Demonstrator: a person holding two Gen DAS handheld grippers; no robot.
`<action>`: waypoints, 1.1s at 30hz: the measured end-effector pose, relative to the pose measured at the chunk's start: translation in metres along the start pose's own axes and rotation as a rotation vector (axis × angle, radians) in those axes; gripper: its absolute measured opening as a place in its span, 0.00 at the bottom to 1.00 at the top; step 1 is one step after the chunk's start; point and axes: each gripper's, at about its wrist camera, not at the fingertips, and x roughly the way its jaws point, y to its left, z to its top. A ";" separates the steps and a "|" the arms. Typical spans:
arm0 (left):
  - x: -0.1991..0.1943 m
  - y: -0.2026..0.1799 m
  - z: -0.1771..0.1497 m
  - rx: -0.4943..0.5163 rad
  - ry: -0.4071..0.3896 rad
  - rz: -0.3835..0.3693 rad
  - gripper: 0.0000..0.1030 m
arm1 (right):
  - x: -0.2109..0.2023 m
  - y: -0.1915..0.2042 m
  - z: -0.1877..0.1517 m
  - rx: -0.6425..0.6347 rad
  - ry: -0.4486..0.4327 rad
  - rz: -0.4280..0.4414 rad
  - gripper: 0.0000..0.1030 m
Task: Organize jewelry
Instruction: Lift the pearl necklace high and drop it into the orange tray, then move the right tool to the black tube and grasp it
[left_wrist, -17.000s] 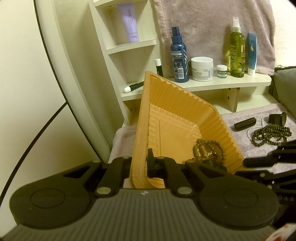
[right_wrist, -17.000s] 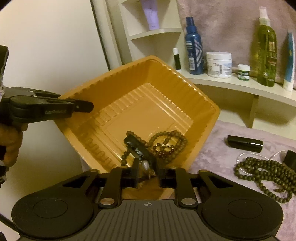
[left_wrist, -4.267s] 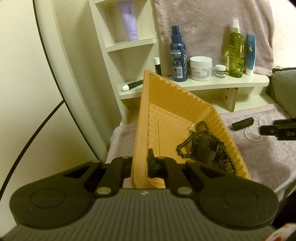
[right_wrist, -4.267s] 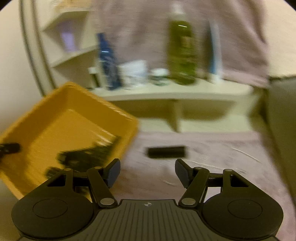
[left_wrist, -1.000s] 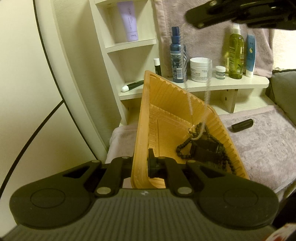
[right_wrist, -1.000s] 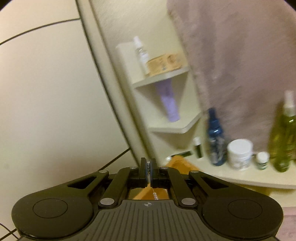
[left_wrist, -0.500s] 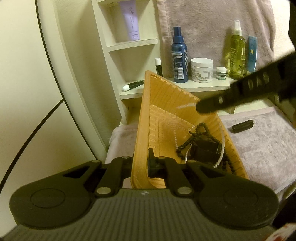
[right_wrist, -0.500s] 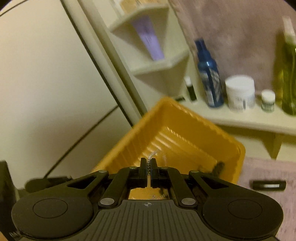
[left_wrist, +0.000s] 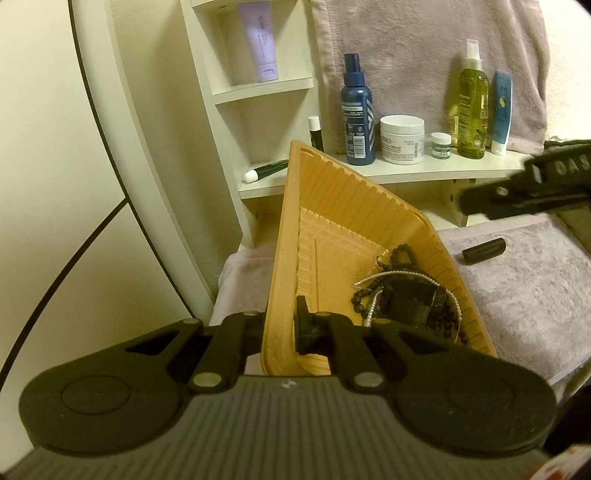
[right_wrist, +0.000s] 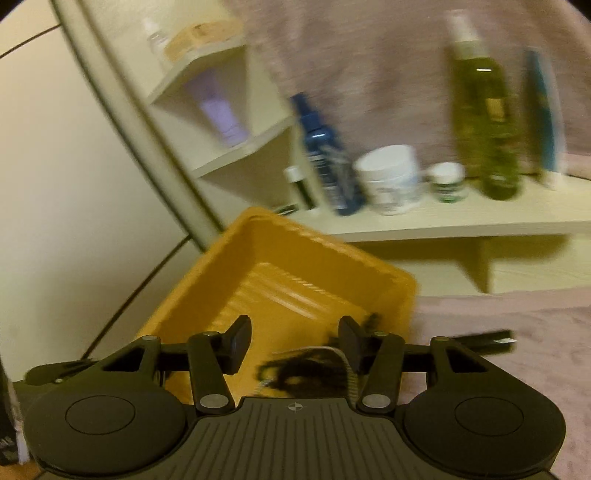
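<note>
My left gripper (left_wrist: 284, 325) is shut on the near wall of the orange tray (left_wrist: 347, 195), holding it tilted over the towel. In the tray's low corner lie dark bead strands (left_wrist: 402, 255), a black piece (left_wrist: 406, 306) and a white pearl necklace (left_wrist: 392, 274) draped over them. My right gripper (right_wrist: 295, 332) hovers above the tray (right_wrist: 295, 243), its jaws opening with nothing between the pads. The pearl necklace (right_wrist: 348, 365) lies below them on the dark heap. In the left wrist view the right gripper (left_wrist: 480, 201) reaches in from the right edge.
A black tube (left_wrist: 484, 250) lies on the mauve towel (left_wrist: 535, 295) right of the tray. Behind, a cream shelf (left_wrist: 424, 173) carries a blue spray bottle (left_wrist: 357, 110), a white jar (left_wrist: 402, 139), a small jar and a green bottle (left_wrist: 472, 99). A curved panel rises at left.
My right gripper came down over the tray and went from shut to open. The pearl necklace that hung from it now lies in the tray. The left gripper and tray stayed put.
</note>
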 end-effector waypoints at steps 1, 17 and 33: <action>0.000 0.000 0.000 0.000 0.000 0.000 0.06 | -0.005 -0.007 -0.003 0.015 -0.007 -0.020 0.51; 0.001 0.000 0.000 0.003 0.001 0.001 0.06 | -0.023 -0.077 -0.043 0.036 0.009 -0.292 0.62; 0.003 0.004 0.000 -0.004 0.016 -0.007 0.06 | 0.047 -0.078 -0.037 -0.149 0.021 -0.392 0.80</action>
